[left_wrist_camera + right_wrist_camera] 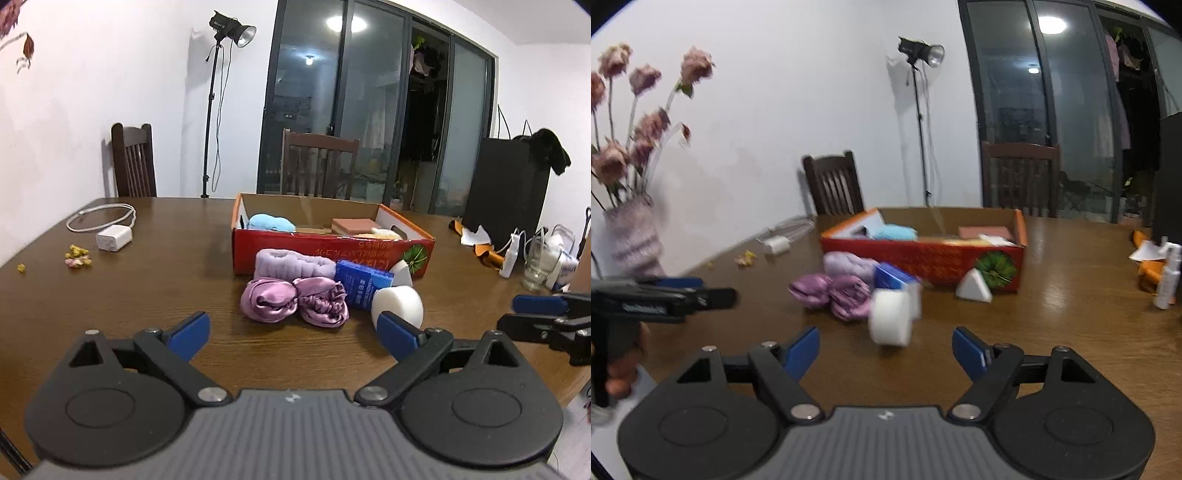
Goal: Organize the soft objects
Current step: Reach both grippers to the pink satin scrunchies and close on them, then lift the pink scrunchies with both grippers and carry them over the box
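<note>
Nearest the left wrist camera, the left hand-held gripper is spread wide over the brown wooden surface, nothing between its blue pads. The right hand-held gripper is likewise spread and empty above the same surface.

Just beyond both lies a white round foam puff; in the left view the left gripper's right-hand pad overlaps its lower edge, though contact cannot be judged. Beside it on the left sit two shiny purple satin scrunchies touching one another. A blue rectangular packet lies between the scrunchies and the puff, and behind the scrunchies a fluffy lilac headband rests against the front wall of a red open cardboard box. A white wedge-shaped sponge stands against the box's front, near the printed green fruit.

Inside the box lie a light blue plush piece at the left, and a pink flat block and a pale cream soft item at the right.

Off to the left, well apart, are a white charger block with coiled cable and scattered dried petals. To the right stand a clear glass jar and a white spray bottle. A vase of dried pink flowers stands at the surface's left edge. Dark wooden chairs and a studio lamp on a stand are behind.
</note>
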Tool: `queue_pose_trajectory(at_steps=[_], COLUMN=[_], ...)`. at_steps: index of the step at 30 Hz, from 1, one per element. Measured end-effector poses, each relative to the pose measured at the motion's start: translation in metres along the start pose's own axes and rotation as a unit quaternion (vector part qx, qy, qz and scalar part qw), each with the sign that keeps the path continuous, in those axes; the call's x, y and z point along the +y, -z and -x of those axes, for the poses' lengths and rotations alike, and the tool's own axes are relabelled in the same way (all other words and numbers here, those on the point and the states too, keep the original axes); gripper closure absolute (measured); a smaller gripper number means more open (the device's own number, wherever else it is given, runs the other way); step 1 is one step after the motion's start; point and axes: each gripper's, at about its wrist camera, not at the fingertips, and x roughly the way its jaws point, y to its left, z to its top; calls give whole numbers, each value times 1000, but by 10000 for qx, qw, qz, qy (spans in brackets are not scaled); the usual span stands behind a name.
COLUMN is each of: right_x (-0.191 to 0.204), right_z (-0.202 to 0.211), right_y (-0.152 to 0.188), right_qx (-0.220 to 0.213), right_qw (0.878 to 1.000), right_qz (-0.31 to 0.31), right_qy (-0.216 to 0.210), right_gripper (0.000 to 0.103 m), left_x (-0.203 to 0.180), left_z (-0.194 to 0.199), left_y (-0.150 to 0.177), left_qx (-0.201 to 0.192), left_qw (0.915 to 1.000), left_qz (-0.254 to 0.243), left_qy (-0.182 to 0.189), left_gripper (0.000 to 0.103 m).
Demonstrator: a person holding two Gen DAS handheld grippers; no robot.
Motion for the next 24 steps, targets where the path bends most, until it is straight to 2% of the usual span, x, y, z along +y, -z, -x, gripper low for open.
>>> queue_pose_trajectory(at_steps=[4,8,10,12,14,16,20,22,24], right_x=[11,26,31,33,29,16,4,9,17], right_z=[-27,-73,-97,-121,-138,-144,-158,-172,-186], right_y=[-3,-2,-2,-4,-9,-15,-29,-32,-32], right_qx=[118,377,485,699,770,632,491,608,728], right_qw=[9983,9959,9947,9953,9967,9971,9963,9971,9971], right_qz=[-204,-274,-305,-304,-250,-386,-702,-450,-138], right_qy=[-534,-774,-854,-598,-63,178,-30,76,185], right_gripper=[31,31,31,34,34,34,36,44,57], left_x=[5,20,30,39,47,53,57,55,55], left_z=[-21,-44,-57,-73,-90,-102,-120,-127,-133], left_y=[-3,-7,-8,-8,-9,-10,-10,-10,-7], left_qx=[83,125,107,142,277,297,388,496,624], left_qw=[9999,9996,9995,9993,9987,9984,9972,9962,9950], left_qz=[81,242,303,352,414,451,447,415,410], left_qy=[-86,-113,-70,50,109,179,458,584,668], left_gripper=[4,5,8,21,27,30,35,46,65])
